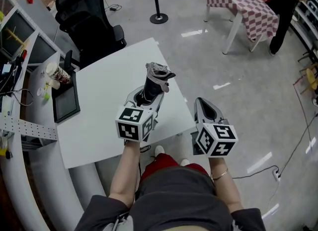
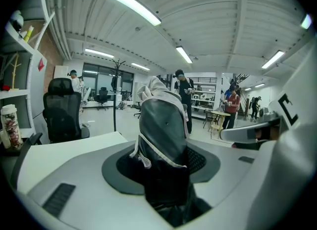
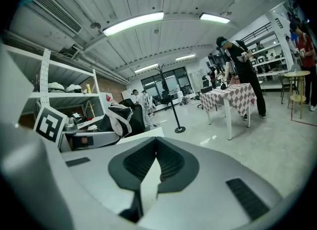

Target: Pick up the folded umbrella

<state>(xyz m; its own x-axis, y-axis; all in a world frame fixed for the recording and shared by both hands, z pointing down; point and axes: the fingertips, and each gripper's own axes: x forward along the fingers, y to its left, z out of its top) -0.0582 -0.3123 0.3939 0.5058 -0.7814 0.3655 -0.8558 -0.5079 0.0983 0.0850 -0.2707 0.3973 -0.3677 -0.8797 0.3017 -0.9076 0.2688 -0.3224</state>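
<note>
The folded umbrella [image 1: 155, 80] is black with pale grey trim and stands up out of my left gripper [image 1: 148, 95], lifted above the white table [image 1: 99, 115]. In the left gripper view the umbrella [image 2: 163, 135] fills the gap between the jaws, and the left gripper [image 2: 166, 167] is shut on its lower part. My right gripper [image 1: 201, 104] hovers beside the table's right edge, over the floor. Its jaws meet at the tips with nothing between them in the right gripper view [image 3: 156, 144]. That view also shows the umbrella [image 3: 119, 117] off to its left.
A black office chair [image 1: 87, 21] stands behind the table. A black tablet [image 1: 67, 103] and a cup [image 1: 57, 73] sit at the table's left. A stanchion post [image 1: 158, 6], a checked-cloth table [image 1: 243, 6] and a standing person [image 1: 282, 11] are farther off.
</note>
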